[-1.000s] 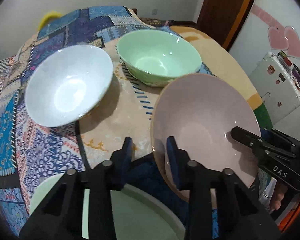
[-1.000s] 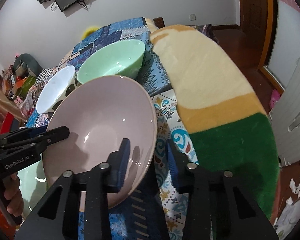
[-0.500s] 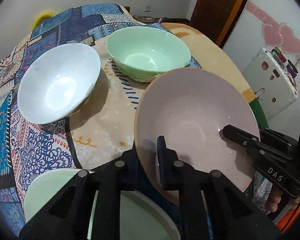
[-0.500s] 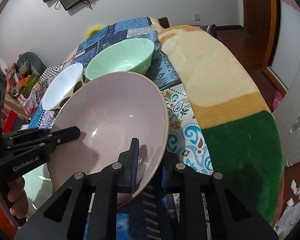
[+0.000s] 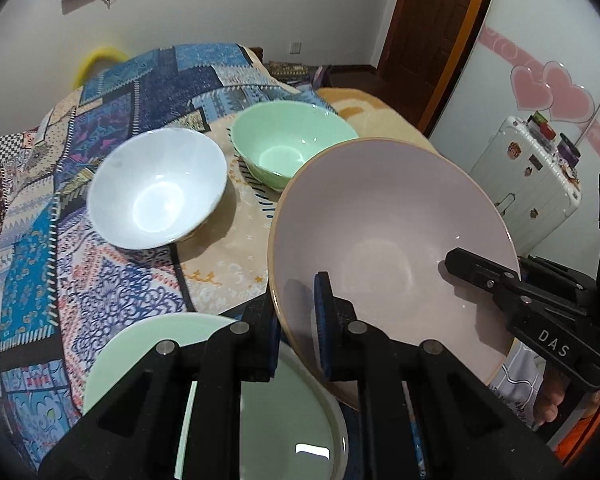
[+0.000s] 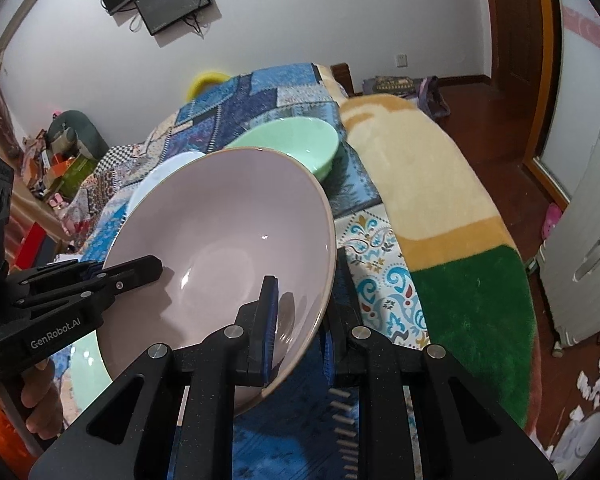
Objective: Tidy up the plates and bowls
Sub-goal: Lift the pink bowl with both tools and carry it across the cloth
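Pink bowl [image 5: 392, 236] fills the right half of the left wrist view, tilted and lifted off the patchwork cloth [image 5: 112, 288] that covers the table. The left gripper [image 5: 298, 320] is clamped on its near-left rim, one blue-padded finger inside the bowl and the other outside. The right gripper [image 5: 456, 262] reaches in from the right edge and pinches the opposite rim. Behind the bowl, toward the far edge of the table, a green bowl [image 5: 292, 144] stands upright, with a white bowl [image 5: 156, 188] just beside it on the left. A pale green plate [image 5: 256, 400] lies at the near edge, under the left gripper.

From the right wrist view, the pink bowl [image 6: 224, 248] hangs between both tools. The right gripper [image 6: 304, 320] is closed on the bowl's near-right rim, one finger inside, one outside. The left gripper [image 6: 152, 266] bites the left rim. The green bowl [image 6: 296, 140] and a sliver of the white bowl [image 6: 160, 176] show past the pink bowl's far rim. A yellow-and-green blanket [image 6: 440, 208] lies along the table's right edge.
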A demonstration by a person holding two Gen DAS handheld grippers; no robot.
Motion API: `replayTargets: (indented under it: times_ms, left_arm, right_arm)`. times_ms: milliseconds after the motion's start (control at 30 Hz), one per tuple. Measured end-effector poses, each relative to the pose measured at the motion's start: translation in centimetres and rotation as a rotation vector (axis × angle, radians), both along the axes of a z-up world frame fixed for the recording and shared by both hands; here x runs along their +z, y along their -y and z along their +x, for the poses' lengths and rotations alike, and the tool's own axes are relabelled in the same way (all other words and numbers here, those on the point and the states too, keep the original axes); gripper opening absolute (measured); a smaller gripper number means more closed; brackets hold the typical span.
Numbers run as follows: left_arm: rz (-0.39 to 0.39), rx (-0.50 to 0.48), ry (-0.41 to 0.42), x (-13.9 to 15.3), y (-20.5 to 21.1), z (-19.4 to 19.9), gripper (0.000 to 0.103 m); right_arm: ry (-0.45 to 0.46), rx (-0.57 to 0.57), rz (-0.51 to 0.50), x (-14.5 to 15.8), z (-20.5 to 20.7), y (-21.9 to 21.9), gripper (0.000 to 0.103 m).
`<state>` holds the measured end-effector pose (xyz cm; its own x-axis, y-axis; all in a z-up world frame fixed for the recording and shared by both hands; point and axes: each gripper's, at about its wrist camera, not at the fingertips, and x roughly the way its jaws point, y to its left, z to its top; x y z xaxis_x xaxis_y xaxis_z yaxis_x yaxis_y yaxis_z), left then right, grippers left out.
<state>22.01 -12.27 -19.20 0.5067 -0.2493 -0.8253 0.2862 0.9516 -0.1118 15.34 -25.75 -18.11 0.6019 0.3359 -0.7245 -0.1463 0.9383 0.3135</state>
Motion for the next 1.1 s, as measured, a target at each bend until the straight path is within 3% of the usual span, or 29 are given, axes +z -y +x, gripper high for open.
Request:
replayTargets:
  times_ms: [633, 1100]
  left_arm:
    - [-0.013, 0.061, 0.084, 5.1, -6.4, -6.6, 0.015]
    - [-0.001, 0.201, 0.124, 6.5, -15.2, -11.8, 0.015]
  right_arm:
    - [0.067, 0.068, -0.017, 3.2, -3.5, -6.5, 0.017]
    - [0.082, 0.215, -0.005, 3.5, -4.7, -14.6, 0.017]
